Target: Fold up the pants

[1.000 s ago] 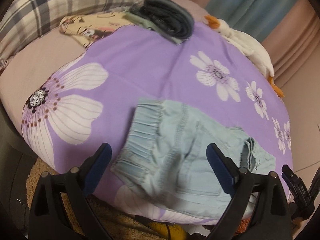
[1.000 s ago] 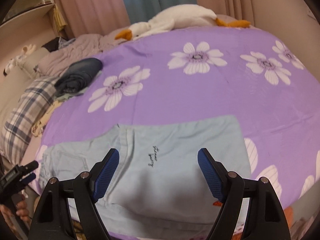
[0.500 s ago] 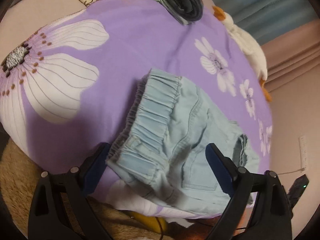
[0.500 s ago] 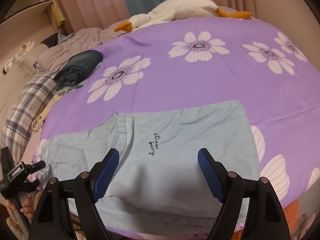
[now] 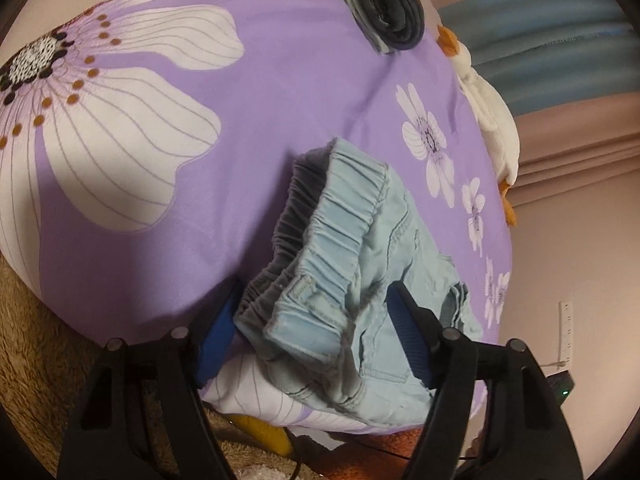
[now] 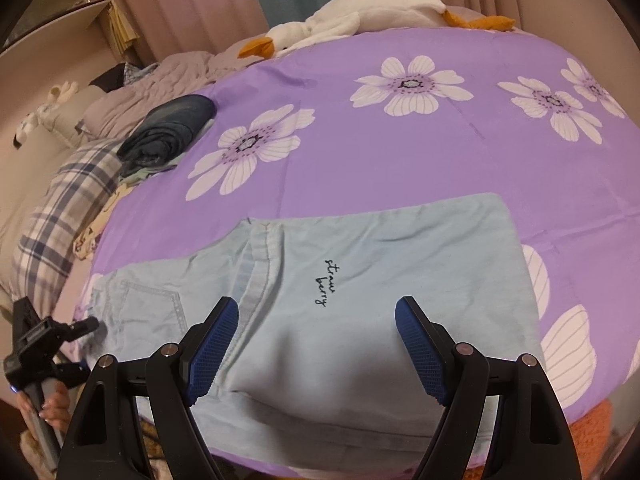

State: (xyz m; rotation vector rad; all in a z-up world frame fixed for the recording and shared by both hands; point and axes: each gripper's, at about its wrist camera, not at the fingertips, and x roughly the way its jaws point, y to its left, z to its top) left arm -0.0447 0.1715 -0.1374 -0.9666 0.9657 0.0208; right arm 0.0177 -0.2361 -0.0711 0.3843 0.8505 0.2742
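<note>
While the left gripper (image 5: 316, 320) closes around the waistband (image 5: 340, 232), folding has barely started.
Light-blue pants (image 6: 360, 300) lie flat along the bed's near edge (image 6: 600, 360); right gripper (image 6: 316, 344) hovers released, holding nothing.

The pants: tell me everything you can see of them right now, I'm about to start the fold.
The pants are pale blue, denim-like, lying on the purple floral bedspread at its near edge. Parts: a gathered elastic waistband, a belt loop, stitched pockets, small dark "strawberry" script. The waist end is bunched between the closing left gripper; the leg end lies flat under the open right gripper.
</note>
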